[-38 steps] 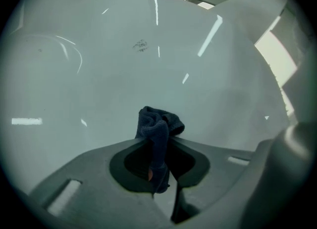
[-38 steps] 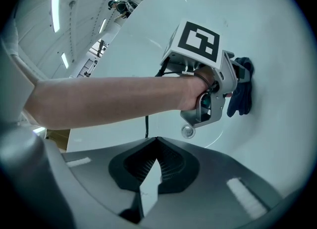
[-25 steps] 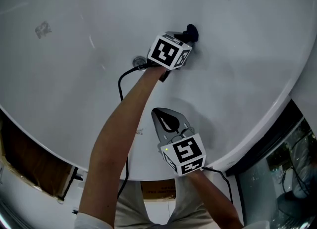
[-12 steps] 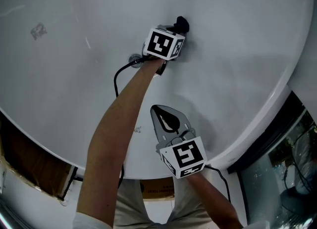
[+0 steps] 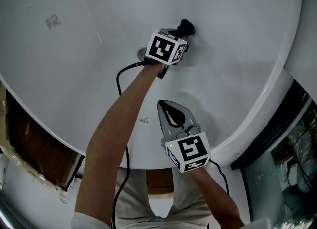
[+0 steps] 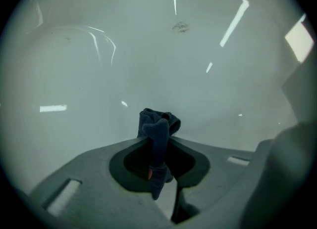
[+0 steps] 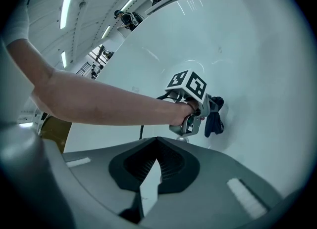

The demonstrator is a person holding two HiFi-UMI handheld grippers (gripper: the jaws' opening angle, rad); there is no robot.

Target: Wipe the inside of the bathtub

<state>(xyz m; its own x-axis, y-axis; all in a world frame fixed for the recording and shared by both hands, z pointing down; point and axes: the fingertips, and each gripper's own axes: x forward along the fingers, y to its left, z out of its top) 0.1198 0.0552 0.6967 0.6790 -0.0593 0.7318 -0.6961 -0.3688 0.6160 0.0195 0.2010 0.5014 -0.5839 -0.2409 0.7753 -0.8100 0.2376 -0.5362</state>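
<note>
While my left gripper [image 6: 158, 150] pinches the dark cloth [image 6: 158, 123], I wipe the bathtub [image 5: 69, 69].
I should press it flat and rub toward 12 o'clock; my right gripper [image 7: 157, 141] is pressed together, empty.

The bare left arm [image 5: 121, 129] rises from the lower left of the head view to mid-frame, forearm stretched out. Its hand [image 7: 190, 108] is wrapped round the left gripper [image 5: 181, 34], which points away and steeply down in the upper centre. That gripper's jaws are clamped on a dark blue cloth [image 6: 157, 129], which bunches up past their tips. The right gripper [image 5: 166, 109] sits just below centre, pointing much the same way, its jaws pressed together with nothing between them. Its forearm [image 5: 218, 201] comes in from the bottom edge.
</note>
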